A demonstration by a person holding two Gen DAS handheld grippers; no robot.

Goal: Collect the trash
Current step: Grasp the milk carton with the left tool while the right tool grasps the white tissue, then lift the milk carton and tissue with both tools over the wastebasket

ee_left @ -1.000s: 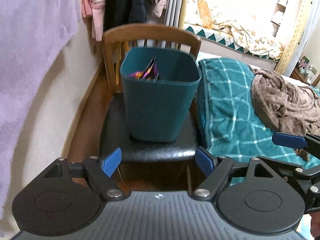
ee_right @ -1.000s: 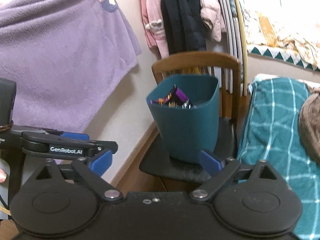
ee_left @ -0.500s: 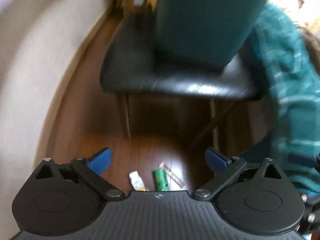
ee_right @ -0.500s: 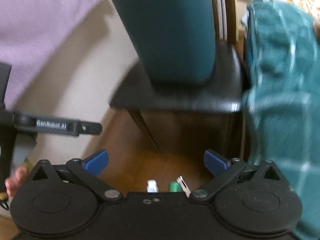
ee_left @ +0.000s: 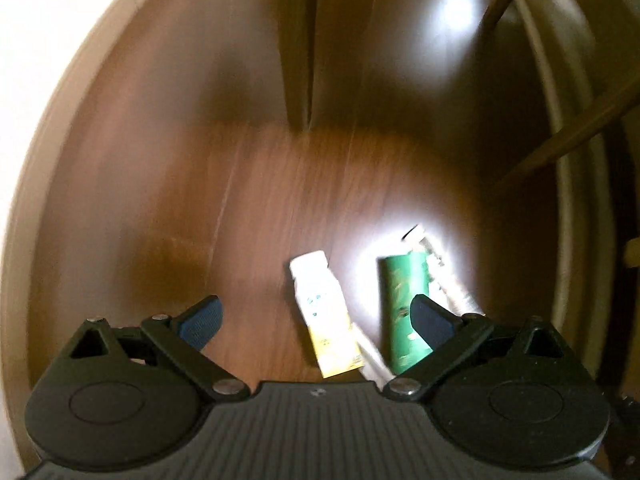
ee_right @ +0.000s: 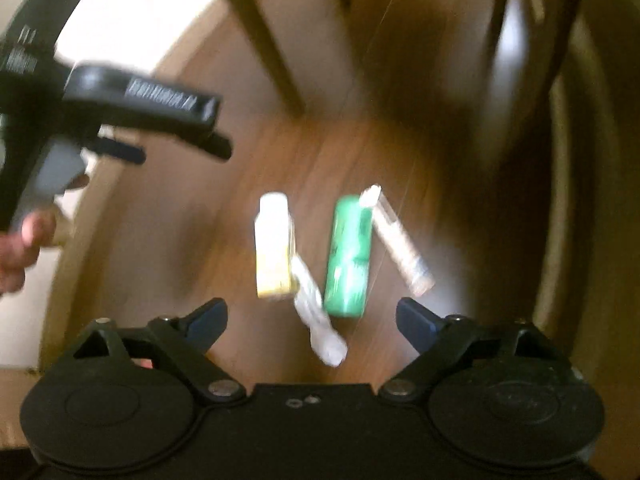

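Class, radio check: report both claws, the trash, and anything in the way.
Left claw open, empty. Right claw closing, nothing between its jaws yet. White-yellow wrapper, green wrapper and two clear wrappers on floor. Chair leg beyond them.

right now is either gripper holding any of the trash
Nothing is held. The left gripper is open; the right gripper is closing on nothing. The wrappers lie on the floor.

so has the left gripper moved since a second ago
Yes. The left gripper has dropped toward the floor: earlier it faced the bin on the chair seat, now it looks down past a chair leg at wrappers, jaws open.
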